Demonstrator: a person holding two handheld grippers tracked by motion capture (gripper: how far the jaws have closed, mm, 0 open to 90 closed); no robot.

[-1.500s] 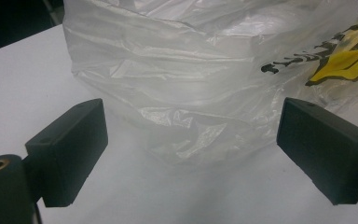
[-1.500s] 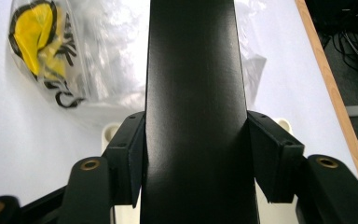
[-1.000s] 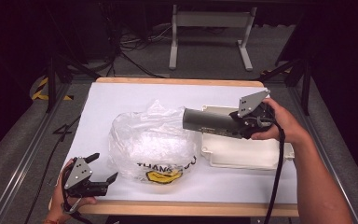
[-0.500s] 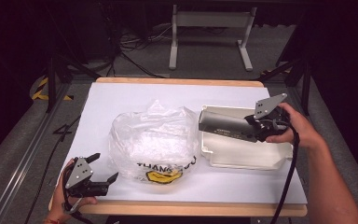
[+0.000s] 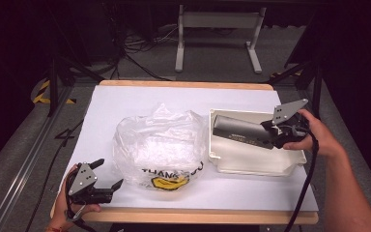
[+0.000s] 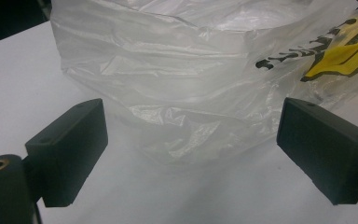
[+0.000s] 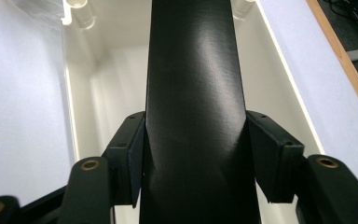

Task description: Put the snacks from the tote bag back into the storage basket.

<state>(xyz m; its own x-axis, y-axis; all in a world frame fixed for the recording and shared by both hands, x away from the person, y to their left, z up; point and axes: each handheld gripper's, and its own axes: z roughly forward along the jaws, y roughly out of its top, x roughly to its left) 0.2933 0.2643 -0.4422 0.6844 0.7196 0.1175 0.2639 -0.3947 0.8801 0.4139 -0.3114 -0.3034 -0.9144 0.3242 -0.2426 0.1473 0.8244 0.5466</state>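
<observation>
High view: white table [image 5: 125, 104], crumpled clear plastic bag [image 5: 159, 145] at centre, white tray [image 5: 256, 164] at its 3 o'clock, edges close or touching, can't tell which. Right gripper [image 5: 270, 135] sits over the tray's right half, pinching a long black box [image 5: 241, 131] that runs out toward 9 o'clock above the tray; whether the box touches the tray floor is not readable from here. Right gripper view adds what the high one lacks: both pads pressed flat against the box's [image 7: 193, 93] two long sides, right gripper [image 7: 196, 158] clamped near the box's near end, tray wall [image 7: 74, 116] and floor below it on both sides. The box's far end is cut off at 12 o'clock in that view and its near end runs out of frame at 6. Left gripper [image 5: 107, 175] is at the table's 7 o'clock corner, held by a hand [image 5: 70, 208], jaws spread with nothing between them, tips facing the bag at roughly 2 o'clock. Left gripper view: left gripper [image 6: 191, 154] wide apart over bare table, bag [image 6: 182, 84] just beyond the tips, not touching either pad. That view resolves the bag's folds and a yellow-and-black print [image 6: 340, 51] at 2 o'clock, lettering cut off; in the high view the print [image 5: 171, 178] is on the bag's near side, text only partly legible. Bag contents too cloudy to make out.
</observation>
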